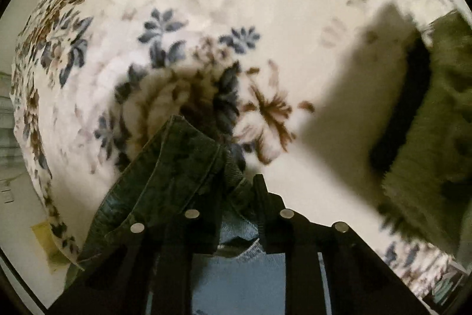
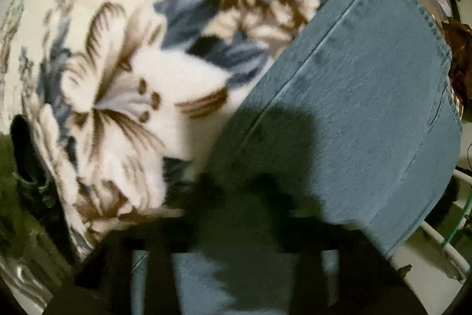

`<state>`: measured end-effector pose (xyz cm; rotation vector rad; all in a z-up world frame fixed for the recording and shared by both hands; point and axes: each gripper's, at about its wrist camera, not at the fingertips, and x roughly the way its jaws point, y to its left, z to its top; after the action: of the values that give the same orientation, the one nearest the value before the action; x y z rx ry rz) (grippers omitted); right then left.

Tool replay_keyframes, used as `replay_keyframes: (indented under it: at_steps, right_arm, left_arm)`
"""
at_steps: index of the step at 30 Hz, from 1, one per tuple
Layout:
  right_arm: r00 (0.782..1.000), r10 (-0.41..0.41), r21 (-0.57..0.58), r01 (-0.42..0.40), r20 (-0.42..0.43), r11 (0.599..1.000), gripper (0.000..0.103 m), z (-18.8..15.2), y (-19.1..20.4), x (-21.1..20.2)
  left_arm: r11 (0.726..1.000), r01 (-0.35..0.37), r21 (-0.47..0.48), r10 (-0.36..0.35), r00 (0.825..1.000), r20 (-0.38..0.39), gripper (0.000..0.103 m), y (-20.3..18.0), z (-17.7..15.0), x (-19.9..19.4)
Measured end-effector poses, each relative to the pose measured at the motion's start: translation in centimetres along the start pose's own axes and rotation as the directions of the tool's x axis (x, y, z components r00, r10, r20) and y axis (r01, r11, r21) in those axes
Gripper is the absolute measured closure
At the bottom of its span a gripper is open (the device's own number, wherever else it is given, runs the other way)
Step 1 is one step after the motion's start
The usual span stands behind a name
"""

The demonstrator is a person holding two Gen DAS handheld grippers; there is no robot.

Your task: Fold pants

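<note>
Currently the step in hand appears to be the grasp that precedes a fold: both grippers point down at the pants (image 2: 354, 84), which lie flat on a floral blanket (image 1: 206, 5) that covers the work surface. In the left wrist view, the left gripper (image 1: 236, 185) is closed on a bunched, raised edge of the denim, probably the waistband or a hem, with the fabric pinched between its black fingers (image 1: 261, 191) at about 6 o'clock in the frame. In the right wrist view, the right gripper (image 2: 236, 191) sits in deep shadow at 6 o'clock; its jaws are drawn nearly together over the blue cloth, which appears to be caught between them, although the contact itself is too dark to confirm. A long panel of the pants with a visible seam runs from there toward 1 o'clock. An olive-green cloth (image 1: 436, 123) lies apart at 3 o'clock in the left view. The next move likely calls for lifting both held edges together, keeping them level, and carrying them across the garment so one half lands squarely on the other.
</note>
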<state>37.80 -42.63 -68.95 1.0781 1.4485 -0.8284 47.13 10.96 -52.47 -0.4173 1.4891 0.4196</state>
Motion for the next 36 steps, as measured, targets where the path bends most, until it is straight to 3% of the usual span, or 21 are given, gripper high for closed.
replay_keyframes:
  at_steps: [7, 11, 15, 20, 22, 25, 29, 36]
  right_arm:
    - [0.995, 0.074, -0.053, -0.070, 0.070, 0.996, 0.094, -2.9, -0.8, -5.2]
    - [0.980, 0.166, -0.085, -0.157, 0.112, 0.984, 0.095, -4.5, -0.3, -9.3]
    - [0.945, 0.282, -0.154, -0.258, 0.164, 0.954, 0.095, -5.7, -0.7, -15.4]
    - [0.875, 0.421, -0.275, -0.355, 0.238, 0.893, 0.095, -8.7, -4.1, -22.1]
    - [0.861, 0.445, -0.313, -0.364, 0.246, 0.877, 0.095, -10.0, -6.4, -22.4]
    - [0.870, 0.430, -0.352, -0.334, 0.240, 0.874, 0.095, -11.8, -10.1, -20.2]
    - [0.914, 0.360, -0.356, -0.280, 0.184, 0.892, 0.095, -13.8, -16.3, -15.4]
    - [0.972, 0.209, -0.354, -0.157, 0.111, 0.922, 0.095, -15.8, -22.8, -7.6]
  left_arm:
    - [0.990, 0.135, -0.041, -0.131, 0.988, 0.087, 0.088, 4.0, -2.0, -6.2]
    - [0.979, 0.195, -0.061, -0.186, 0.973, 0.136, 0.088, 7.0, -3.1, -8.5]
    - [0.965, 0.255, -0.065, -0.240, 0.953, 0.186, 0.088, 8.6, -4.2, -11.5]
    - [0.947, 0.316, -0.051, -0.295, 0.924, 0.244, 0.088, 12.6, -7.5, -13.2]
    - [0.953, 0.298, -0.050, -0.278, 0.930, 0.241, 0.088, 15.0, -9.7, -12.6]
    - [0.970, 0.237, -0.057, -0.221, 0.953, 0.207, 0.088, 18.1, -13.2, -10.0]
    - [0.988, 0.132, -0.079, -0.122, 0.986, 0.117, 0.088, 21.5, -17.4, -4.4]
    - [0.993, 0.005, -0.116, -0.003, 1.000, 0.014, 0.089, 24.1, -22.0, 4.3]
